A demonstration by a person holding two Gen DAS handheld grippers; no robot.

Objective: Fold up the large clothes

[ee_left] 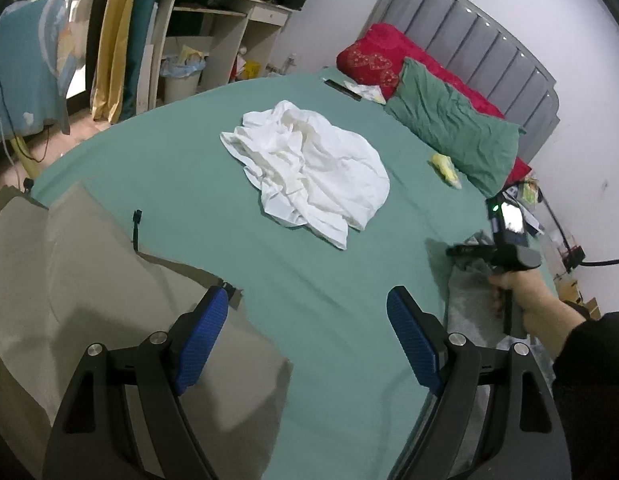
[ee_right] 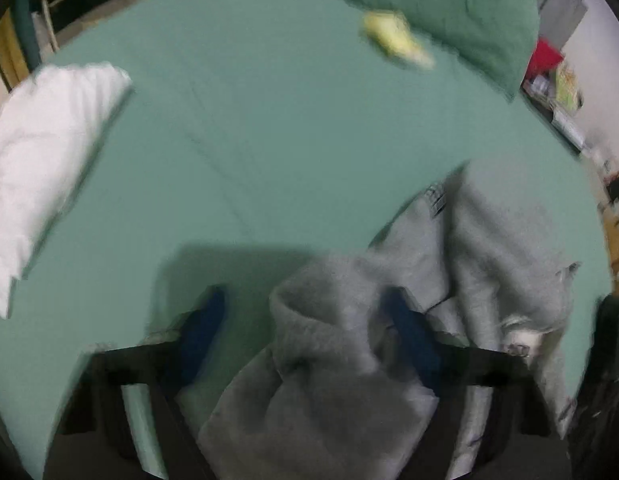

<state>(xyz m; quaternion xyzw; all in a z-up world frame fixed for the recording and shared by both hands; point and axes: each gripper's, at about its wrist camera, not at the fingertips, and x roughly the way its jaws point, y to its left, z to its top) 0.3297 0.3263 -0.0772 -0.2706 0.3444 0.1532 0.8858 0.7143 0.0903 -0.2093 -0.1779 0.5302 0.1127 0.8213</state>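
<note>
Grey fleece clothing (ee_right: 341,360) lies bunched on the green bed sheet (ee_right: 269,120), between the right gripper (ee_right: 309,332) fingers, which look apart but blurry. Left gripper (ee_left: 307,316) is wide open over the sheet, holding nothing, beside a tan cloth (ee_left: 69,280).

We count three garments on the bed: one crumpled white garment (ee_left: 309,168), one beige garment (ee_left: 89,280) and one grey fleece garment (ee_right: 329,360). We also see two pillows, one green (ee_left: 453,128), one red (ee_left: 373,56), and two grippers.
</note>
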